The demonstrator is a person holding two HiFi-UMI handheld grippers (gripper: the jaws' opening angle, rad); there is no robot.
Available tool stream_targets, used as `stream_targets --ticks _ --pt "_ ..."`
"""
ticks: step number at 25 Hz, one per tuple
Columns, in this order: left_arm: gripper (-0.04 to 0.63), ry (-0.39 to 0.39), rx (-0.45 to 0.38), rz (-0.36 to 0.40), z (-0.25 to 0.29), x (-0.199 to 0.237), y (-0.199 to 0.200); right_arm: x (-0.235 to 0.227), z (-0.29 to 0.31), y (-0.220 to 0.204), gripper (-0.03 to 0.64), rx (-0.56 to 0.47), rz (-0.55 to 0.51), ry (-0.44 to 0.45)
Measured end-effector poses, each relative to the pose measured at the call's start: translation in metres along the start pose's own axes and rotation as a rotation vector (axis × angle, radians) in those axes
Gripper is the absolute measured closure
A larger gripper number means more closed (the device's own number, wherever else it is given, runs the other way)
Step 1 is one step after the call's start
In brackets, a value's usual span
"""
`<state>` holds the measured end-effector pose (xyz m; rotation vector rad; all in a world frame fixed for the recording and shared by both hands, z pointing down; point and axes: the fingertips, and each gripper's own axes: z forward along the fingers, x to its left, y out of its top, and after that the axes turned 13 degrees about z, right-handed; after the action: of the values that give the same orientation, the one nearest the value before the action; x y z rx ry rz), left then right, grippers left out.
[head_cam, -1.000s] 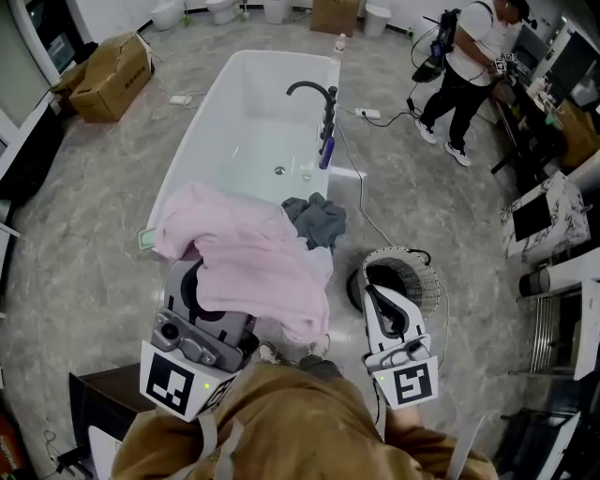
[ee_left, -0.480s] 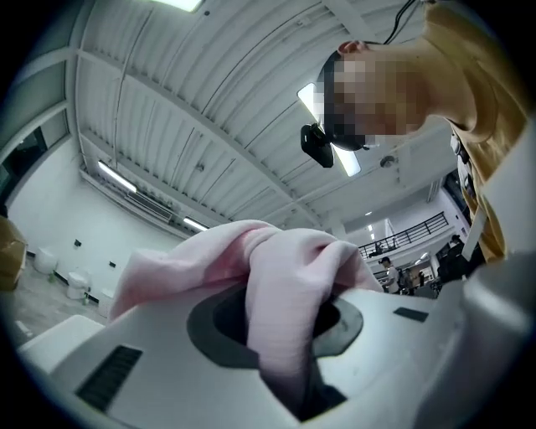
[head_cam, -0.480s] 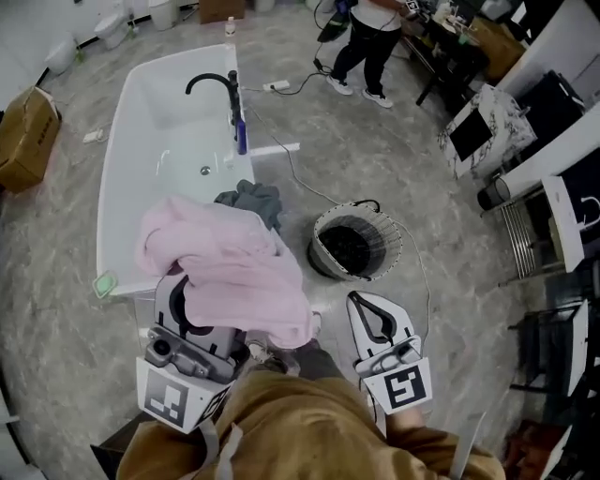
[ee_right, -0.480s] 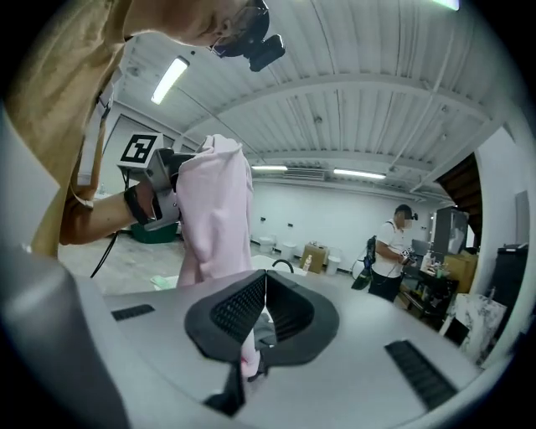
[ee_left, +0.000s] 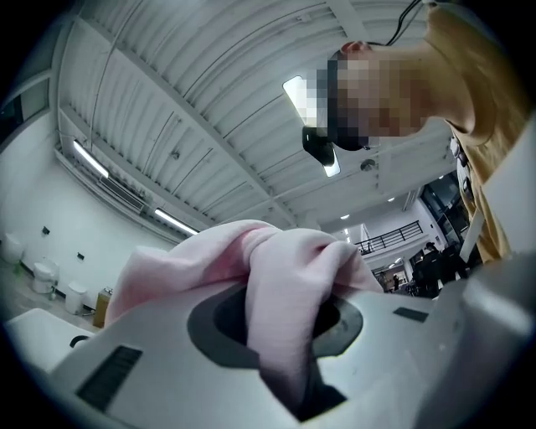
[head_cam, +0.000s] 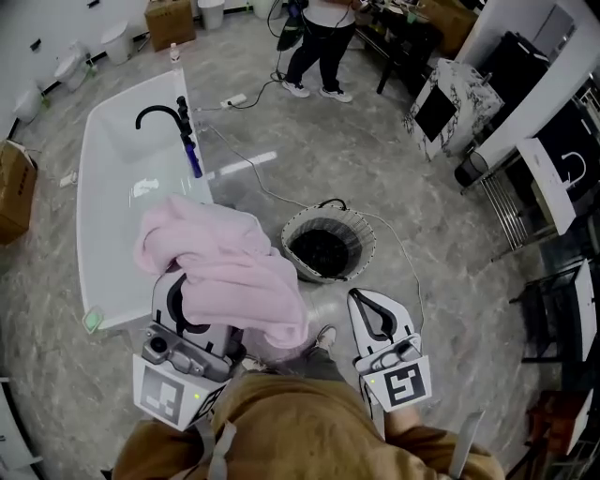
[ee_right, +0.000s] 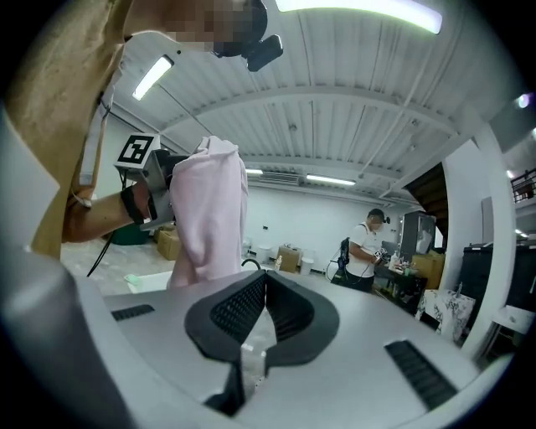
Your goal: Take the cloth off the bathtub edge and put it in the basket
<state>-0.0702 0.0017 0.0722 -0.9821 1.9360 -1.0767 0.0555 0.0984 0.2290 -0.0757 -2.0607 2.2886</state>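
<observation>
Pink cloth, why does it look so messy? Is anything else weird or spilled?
Nothing looks spilled or broken. The pink cloth is bunched in a heap over the left gripper, one fold pinched in its jaws, hiding most of it. It has not reached the basket yet.

a large industrial hall fitted out like a showroom or test space, not a home. ahead and left of the right fingers (head_cam: 373, 314), a freestanding bathtub (head_cam: 94, 206) with a black faucet (head_cam: 155, 114) stands alone on the marbled floor (head_cam: 441, 244). beyond it lie cardboard boxes (head_cam: 169, 17) and loose cables (head_cam: 251, 183). overhead runs a corrugated metal ceiling (ee_left: 167, 100) with strip lights (ee_right: 360, 12). far ahead, a person (head_cam: 319, 42) stands by a cluttered tabletop (head_cam: 412, 28).
</observation>
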Motion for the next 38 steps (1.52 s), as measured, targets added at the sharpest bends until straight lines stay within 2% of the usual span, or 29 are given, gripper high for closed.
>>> stream_targets --ticks 4,9,14,23,27,38 --pt "0.499 0.007 -0.007 0.008 0.040 -0.040 -0.011 -0.063 -0.015 -0.002 0.612 -0.028 0.007 0.003" --pt "0.499 0.033 0.001 0.041 0.073 -0.046 0.007 -0.099 -0.019 0.023 0.612 -0.066 0.007 0.005" --pt "0.499 0.080 0.004 0.057 0.106 -0.075 -0.004 -0.156 -0.031 0.024 0.612 -0.100 0.012 0.021" --pt "0.499 0.110 -0.001 0.044 0.141 -0.094 -0.019 -0.206 -0.047 0.016 0.612 -0.104 0.030 0.011" --pt "0.499 0.101 -0.008 0.020 0.149 -0.095 -0.028 -0.219 -0.051 0.013 0.612 -0.098 0.031 -0.021" --pt "0.499 -0.023 -0.027 -0.015 0.193 -0.102 -0.047 -0.238 -0.047 0.017 0.612 -0.102 0.025 -0.115"
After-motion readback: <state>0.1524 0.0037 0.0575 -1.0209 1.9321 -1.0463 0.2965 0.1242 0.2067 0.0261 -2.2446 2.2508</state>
